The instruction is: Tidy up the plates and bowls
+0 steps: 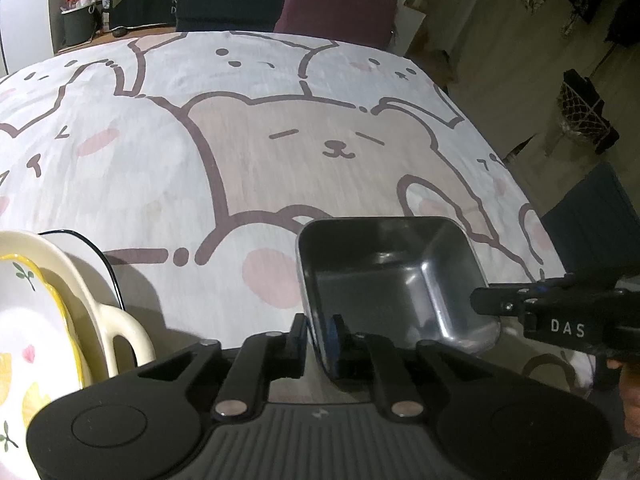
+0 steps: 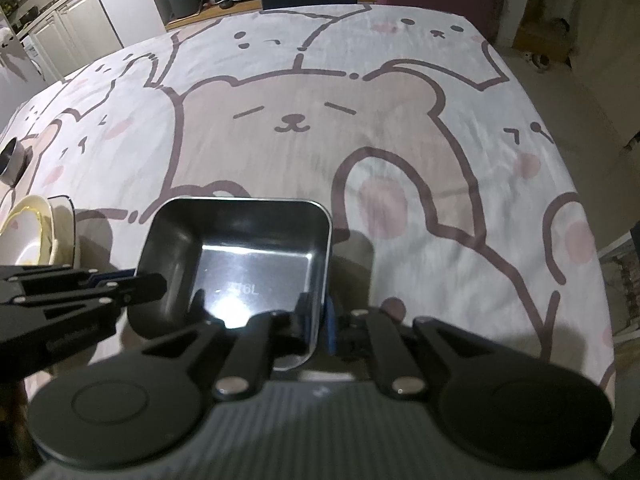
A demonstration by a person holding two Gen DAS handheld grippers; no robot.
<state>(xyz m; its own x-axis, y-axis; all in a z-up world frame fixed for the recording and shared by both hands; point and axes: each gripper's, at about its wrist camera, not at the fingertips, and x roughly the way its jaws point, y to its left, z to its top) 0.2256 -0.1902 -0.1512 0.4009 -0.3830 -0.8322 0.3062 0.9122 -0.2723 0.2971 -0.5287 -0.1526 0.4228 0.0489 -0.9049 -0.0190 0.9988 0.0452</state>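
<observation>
A square steel bowl [image 2: 240, 256] with rounded corners, dark and shiny inside, sits on the bench's bear-print cloth [image 2: 360, 140]. The left tongs [image 1: 320, 332] straddle its left wall and the right tongs [image 2: 316, 320] its right wall, both barely parted, grasping the rim. Left of the bowl stands a stack of cream and yellow-rimmed plates [image 1: 48, 320].

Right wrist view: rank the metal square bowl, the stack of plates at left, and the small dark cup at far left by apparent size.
1. metal square bowl, though nearest the camera
2. stack of plates, partly cut off
3. small dark cup

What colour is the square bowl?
Shiny dark silver-grey metal bowl; clearest in the right wrist view.
</observation>
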